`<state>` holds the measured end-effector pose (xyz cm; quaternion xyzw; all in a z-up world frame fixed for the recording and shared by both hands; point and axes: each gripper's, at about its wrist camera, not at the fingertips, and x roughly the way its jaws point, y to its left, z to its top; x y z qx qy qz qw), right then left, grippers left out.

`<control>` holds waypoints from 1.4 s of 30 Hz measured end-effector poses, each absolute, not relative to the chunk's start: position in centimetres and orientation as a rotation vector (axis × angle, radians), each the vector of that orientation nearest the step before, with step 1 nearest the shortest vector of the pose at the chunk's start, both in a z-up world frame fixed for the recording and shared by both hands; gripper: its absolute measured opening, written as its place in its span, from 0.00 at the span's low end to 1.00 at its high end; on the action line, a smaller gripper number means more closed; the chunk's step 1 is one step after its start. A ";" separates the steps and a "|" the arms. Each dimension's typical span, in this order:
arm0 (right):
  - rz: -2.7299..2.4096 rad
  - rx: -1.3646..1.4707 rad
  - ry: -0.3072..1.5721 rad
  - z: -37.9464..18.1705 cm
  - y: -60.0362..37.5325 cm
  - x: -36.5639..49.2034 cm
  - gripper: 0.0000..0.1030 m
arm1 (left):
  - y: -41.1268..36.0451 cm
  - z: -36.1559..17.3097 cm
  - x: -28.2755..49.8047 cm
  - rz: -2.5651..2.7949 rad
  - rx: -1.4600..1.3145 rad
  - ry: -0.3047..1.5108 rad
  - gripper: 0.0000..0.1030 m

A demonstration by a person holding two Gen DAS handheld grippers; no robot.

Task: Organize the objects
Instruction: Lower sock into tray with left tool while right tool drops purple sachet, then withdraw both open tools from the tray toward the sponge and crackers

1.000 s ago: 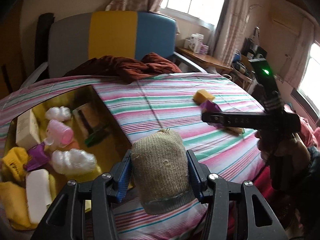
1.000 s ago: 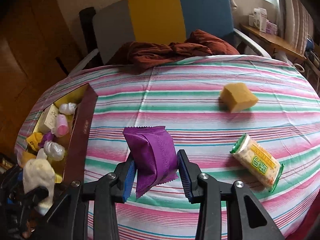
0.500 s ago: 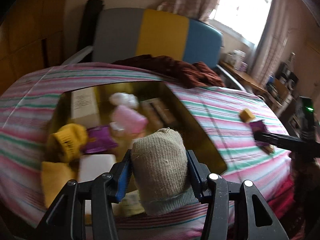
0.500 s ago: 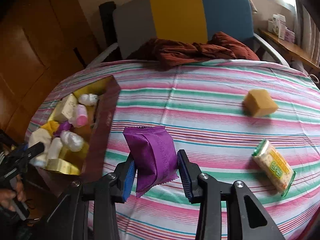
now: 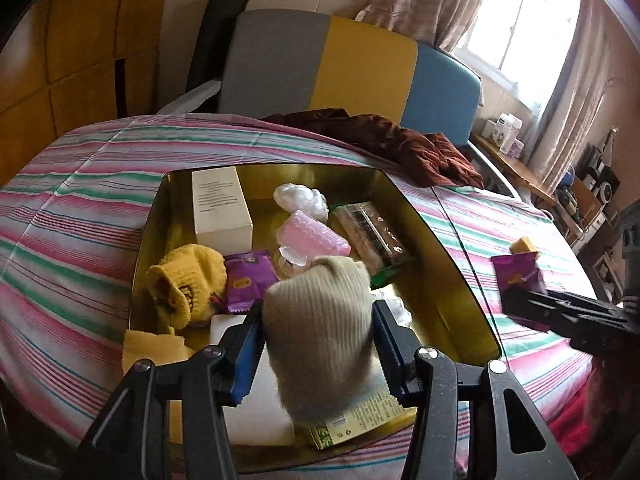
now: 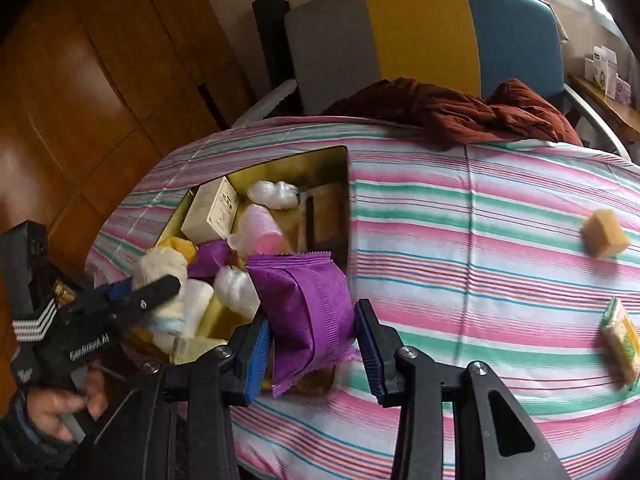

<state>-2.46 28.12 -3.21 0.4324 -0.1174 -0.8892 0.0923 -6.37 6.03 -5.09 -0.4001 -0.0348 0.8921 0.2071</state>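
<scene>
The left hand-held gripper has its blue-padded jaws pressed against both sides of a beige ribbed knitted sock rolled into a bundle, holding it above the near end of the shallow gold-coloured metal tray. The bundle's long axis runs along the fingers, its rounded end pointing away towards the tray's far wall and its open cuff end hanging towards the handle. The right hand-held gripper is closed on a purple crinkled foil snack packet, which stands nearly upright between the pads, its long axis steep, one crimped edge up and the other down; it hangs over the tray's near right corner, by the striped pink, green and white cloth covering the worktop. Inside the tray lie a cream cardboard box, a yellow knitted sock, a second small purple packet, a pink bubble-wrapped bottle and a white crumpled plastic wad. Out on the cloth, well apart from the tray, sit a yellow sponge block and a green-edged biscuit packet.
</scene>
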 end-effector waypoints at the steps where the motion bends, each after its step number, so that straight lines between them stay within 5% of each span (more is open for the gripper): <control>1: -2.638 1.286 -0.349 -3.3 27.5 -2.9 0.39 | 6.0 -5.0 -6.4 2.491 -1.105 -0.091 0.51; 5: -2.649 1.317 -0.339 -4.0 25.9 -4.1 0.40 | 6.2 -4.7 -6.9 2.501 -1.081 -0.081 0.48; 12: -2.683 1.362 -0.292 -5.1 25.2 -4.1 0.61 | 5.6 -4.7 -6.8 2.529 -1.070 -0.106 0.58; 18: -2.760 1.323 -0.164 -4.9 24.2 -3.5 0.61 | 5.2 -5.2 -6.4 2.560 -1.100 -0.113 0.68; 25: -2.693 1.233 -0.386 -5.2 25.3 -2.8 0.61 | 5.6 -4.0 -4.9 2.695 -0.965 0.003 0.88; 29: -2.742 1.177 -0.296 -4.4 24.8 -2.1 0.62 | 5.7 -3.4 -4.4 2.766 -0.916 0.071 0.96; 32: -2.719 1.179 -0.301 -4.4 24.6 -2.1 0.71 | 5.6 -3.0 -4.2 2.798 -0.897 0.077 0.99; 35: -2.742 1.172 -0.274 -4.4 24.5 -1.8 0.93 | 5.4 -2.7 -3.9 2.807 -0.882 0.060 1.00; 42: -2.712 1.200 -0.273 -4.7 24.7 -1.5 0.94 | 5.6 -2.2 -3.0 2.804 -0.833 0.061 1.00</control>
